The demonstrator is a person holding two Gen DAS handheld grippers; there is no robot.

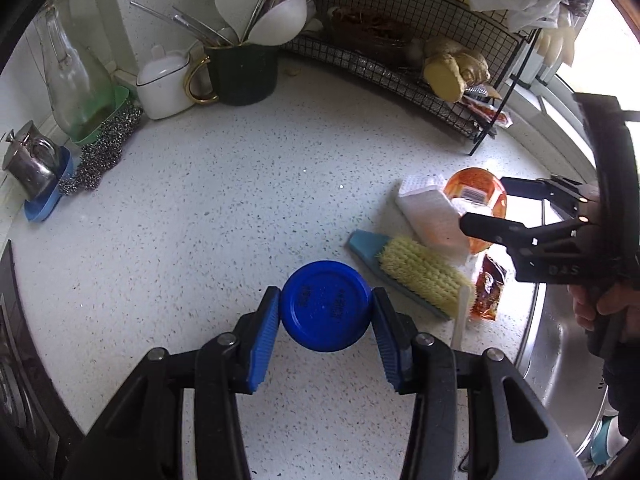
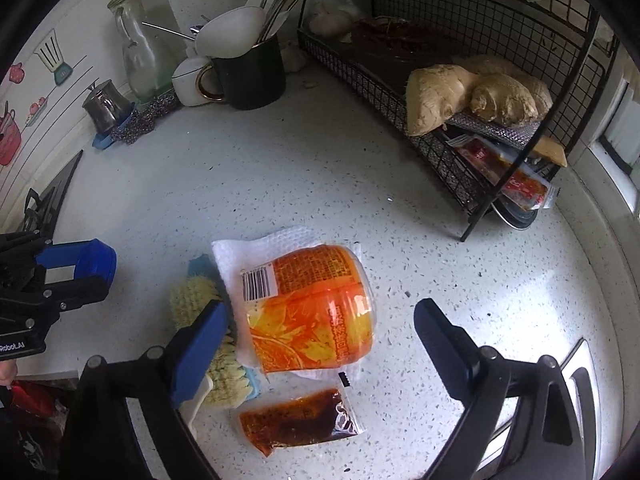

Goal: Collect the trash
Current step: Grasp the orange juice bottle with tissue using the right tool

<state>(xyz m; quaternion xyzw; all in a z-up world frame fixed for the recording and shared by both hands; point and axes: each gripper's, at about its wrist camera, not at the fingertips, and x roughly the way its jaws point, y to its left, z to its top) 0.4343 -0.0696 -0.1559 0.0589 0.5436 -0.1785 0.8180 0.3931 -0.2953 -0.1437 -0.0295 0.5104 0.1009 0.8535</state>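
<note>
My left gripper [image 1: 326, 312] is shut on a blue bottle cap [image 1: 325, 311], held between its blue pads above the white speckled counter; the cap also shows in the right wrist view [image 2: 95, 262]. My right gripper [image 2: 320, 320] is open, its fingers on either side of an orange instant-noodle cup [image 2: 310, 312] that lies on its side on a white paper towel [image 2: 256, 248]. A red sauce packet [image 2: 298, 420] lies just in front of the cup. In the left wrist view the cup [image 1: 478, 196] and the right gripper [image 1: 492, 204] are at the right.
A scrubbing brush [image 2: 208, 320] lies left of the cup. A black wire rack [image 2: 460, 120] with ginger stands at the back right. A dark mug of utensils [image 1: 244, 74], a white pot, a glass bottle and steel scourers line the back. A steel sink [image 1: 560, 360] is at the right.
</note>
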